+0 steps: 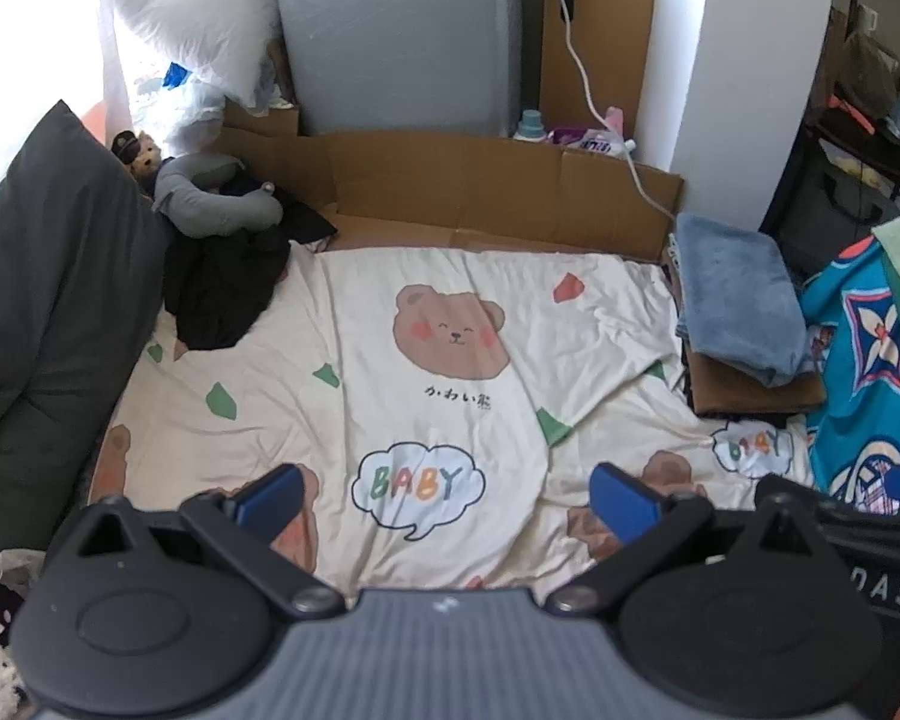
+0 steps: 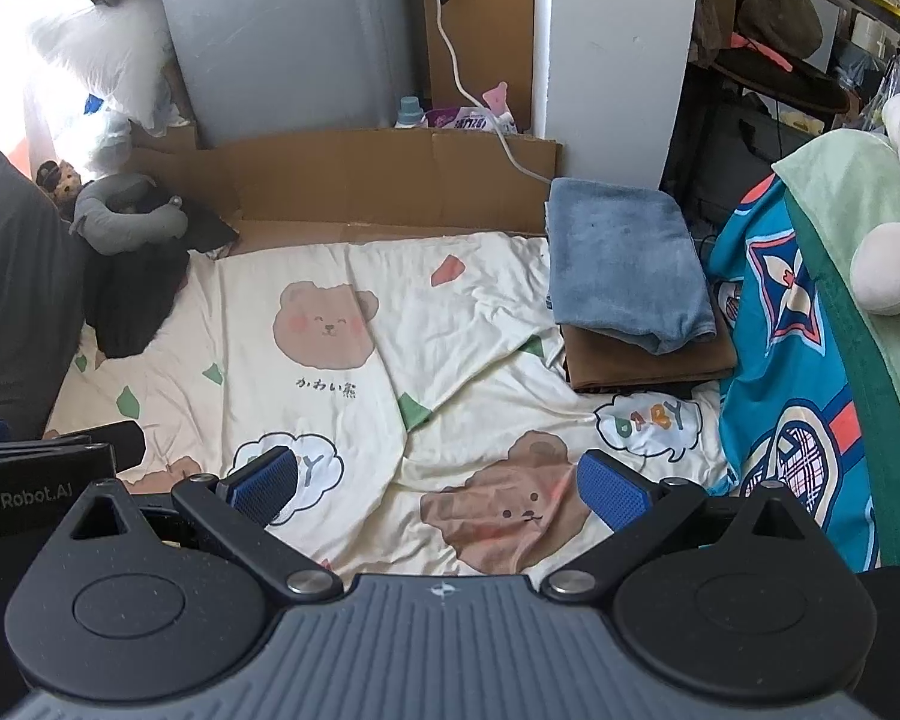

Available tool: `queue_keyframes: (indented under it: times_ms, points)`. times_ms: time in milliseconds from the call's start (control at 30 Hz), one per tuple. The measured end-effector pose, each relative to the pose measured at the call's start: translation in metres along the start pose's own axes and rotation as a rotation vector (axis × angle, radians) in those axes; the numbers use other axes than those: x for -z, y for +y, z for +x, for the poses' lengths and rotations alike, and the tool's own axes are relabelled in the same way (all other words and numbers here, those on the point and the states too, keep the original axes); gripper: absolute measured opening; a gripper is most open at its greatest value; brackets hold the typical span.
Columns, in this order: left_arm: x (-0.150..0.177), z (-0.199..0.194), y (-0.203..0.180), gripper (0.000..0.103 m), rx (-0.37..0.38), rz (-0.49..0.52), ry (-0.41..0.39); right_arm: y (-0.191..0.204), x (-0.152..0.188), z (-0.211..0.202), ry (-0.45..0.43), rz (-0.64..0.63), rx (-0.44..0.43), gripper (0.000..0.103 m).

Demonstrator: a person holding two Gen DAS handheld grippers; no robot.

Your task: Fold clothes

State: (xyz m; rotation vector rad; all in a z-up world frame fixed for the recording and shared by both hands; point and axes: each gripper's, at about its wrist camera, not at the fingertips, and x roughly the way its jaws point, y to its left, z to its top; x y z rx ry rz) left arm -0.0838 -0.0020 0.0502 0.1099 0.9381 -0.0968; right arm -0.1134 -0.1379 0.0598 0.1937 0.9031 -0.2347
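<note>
A stack of folded clothes lies at the right of the bed: a blue-grey folded piece (image 1: 735, 294) (image 2: 624, 264) on top of a brown one (image 1: 750, 393) (image 2: 648, 366). A crumpled black garment (image 1: 222, 288) (image 2: 129, 300) lies at the far left, beside a grey neck pillow (image 1: 210, 198) (image 2: 123, 213). My left gripper (image 1: 447, 501) hovers open over the cream bear-print sheet (image 1: 450, 372), nothing between its blue pads. My right gripper (image 2: 438, 489) is open too, above the same sheet (image 2: 450, 438). The left gripper's body (image 2: 42, 468) shows at the left edge of the right wrist view.
A dark green cushion (image 1: 36, 300) borders the bed on the left. A teal patterned blanket (image 1: 870, 372) (image 2: 792, 372) and a pale green one (image 2: 864, 228) rise on the right. Cardboard (image 1: 480, 186) lines the far edge, before a grey cabinet (image 1: 396, 30) and a white cable (image 1: 600, 114).
</note>
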Motion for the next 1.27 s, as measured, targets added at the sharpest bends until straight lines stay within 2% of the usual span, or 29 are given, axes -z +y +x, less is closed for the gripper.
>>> queue_keyframes:
  times_ms: [300,500,700,1267]
  points:
    - [-0.008,-0.003,0.005,0.102,0.025,-0.040,-0.011,-0.006,-0.012,-0.005,-0.009,-0.008,-0.009,0.102]
    - [-0.010,-0.004,0.005,0.102,0.019,-0.036,-0.021,-0.006,-0.014,-0.006,-0.013,-0.022,-0.003,0.102]
    - [-0.010,-0.006,-0.001,0.102,0.047,-0.006,-0.023,-0.002,-0.014,-0.006,-0.003,-0.046,-0.008,0.102]
    - [-0.008,-0.001,0.002,0.102,0.024,-0.008,-0.007,-0.016,-0.015,-0.003,0.007,-0.025,0.012,0.102]
